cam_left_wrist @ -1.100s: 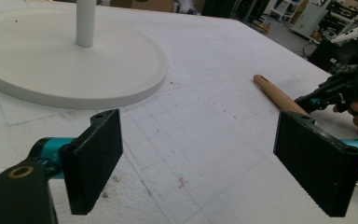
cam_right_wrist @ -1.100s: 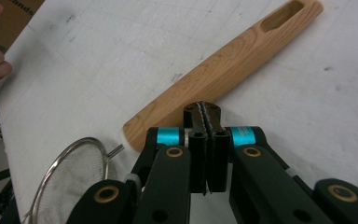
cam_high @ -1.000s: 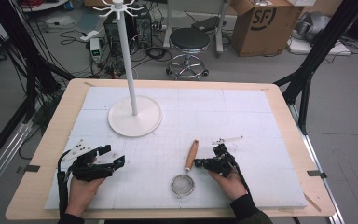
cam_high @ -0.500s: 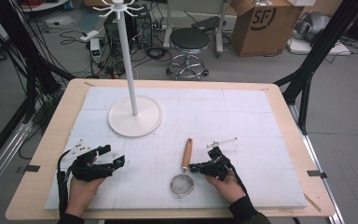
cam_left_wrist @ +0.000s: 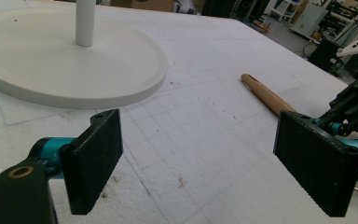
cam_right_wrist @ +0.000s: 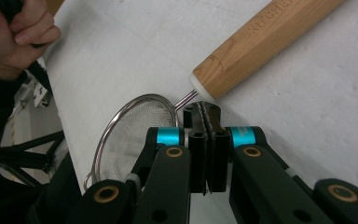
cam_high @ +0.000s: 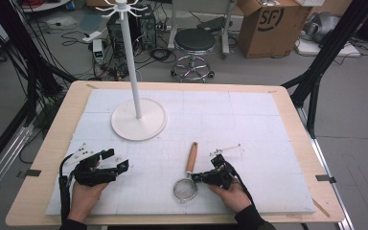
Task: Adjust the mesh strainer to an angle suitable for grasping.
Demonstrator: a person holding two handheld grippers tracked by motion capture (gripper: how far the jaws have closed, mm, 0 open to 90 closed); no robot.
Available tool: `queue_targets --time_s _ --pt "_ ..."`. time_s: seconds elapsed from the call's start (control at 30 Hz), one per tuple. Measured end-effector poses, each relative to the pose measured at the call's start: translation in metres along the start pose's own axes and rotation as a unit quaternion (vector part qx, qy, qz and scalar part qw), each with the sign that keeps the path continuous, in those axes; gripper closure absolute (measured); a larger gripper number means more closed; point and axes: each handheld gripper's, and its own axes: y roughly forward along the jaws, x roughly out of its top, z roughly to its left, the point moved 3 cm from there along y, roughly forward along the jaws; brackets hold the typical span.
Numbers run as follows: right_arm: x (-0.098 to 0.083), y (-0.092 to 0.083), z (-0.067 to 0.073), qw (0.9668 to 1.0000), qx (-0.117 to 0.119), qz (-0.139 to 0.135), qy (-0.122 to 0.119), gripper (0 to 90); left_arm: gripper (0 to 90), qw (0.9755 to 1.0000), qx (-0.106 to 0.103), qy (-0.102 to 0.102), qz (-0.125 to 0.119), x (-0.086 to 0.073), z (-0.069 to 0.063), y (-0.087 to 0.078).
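A small mesh strainer [cam_high: 185, 189] with a wooden handle [cam_high: 191, 157] lies on the white mat, handle pointing away from me. My right gripper [cam_high: 195, 178] is at the strainer's right side, where the wire neck meets the handle. In the right gripper view my right gripper [cam_right_wrist: 204, 112] has its jaws pressed together, tips just below the wire neck and the handle [cam_right_wrist: 265, 44], beside the mesh bowl [cam_right_wrist: 130, 135]. My left gripper [cam_high: 117, 160] rests at the front left, open and empty. In its own view my left gripper [cam_left_wrist: 205, 163] faces the handle [cam_left_wrist: 265, 95].
A white stand [cam_high: 139, 119] with a tall pole and a round base [cam_left_wrist: 65, 65] sits at the back left of the mat. The wooden table edge [cam_high: 172, 219] runs close in front of both hands. A stool and a cardboard box stand on the floor beyond.
My right gripper has slid left up to the strainer's neck. The strainer has shifted slightly left. The left gripper has stayed put.
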Motion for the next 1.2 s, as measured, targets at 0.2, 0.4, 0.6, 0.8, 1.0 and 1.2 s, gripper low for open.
queue_targets --time_s 0.2,0.4,0.6,0.8,1.0,1.2 --pt "0.004 0.008 0.003 0.9999 0.012 0.0 0.003 89.7 16.1 1.0 0.0 -0.001 0.0 0.0 0.0 0.001" --pt "0.009 0.016 0.004 0.9997 0.023 0.002 0.003 89.7 16.1 1.0 0.001 -0.002 0.0 0.0 0.001 0.0" --pt "0.016 0.027 0.009 0.9996 0.026 0.003 0.004 89.7 16.1 1.0 0.001 -0.002 -0.002 0.0 0.0 0.0" --pt "0.02 0.032 0.01 0.9996 0.028 0.002 0.002 89.7 16.1 1.0 0.004 -0.001 -0.005 0.001 0.001 -0.001" --pt "0.027 0.042 0.015 0.9996 0.029 0.006 -0.001 89.7 16.1 1.0 0.004 -0.002 -0.003 0.0 0.001 0.0" --pt "0.034 0.055 0.022 0.9993 0.035 0.013 -0.004 89.8 16.1 1.0 0.003 -0.003 -0.004 0.001 0.001 -0.001"
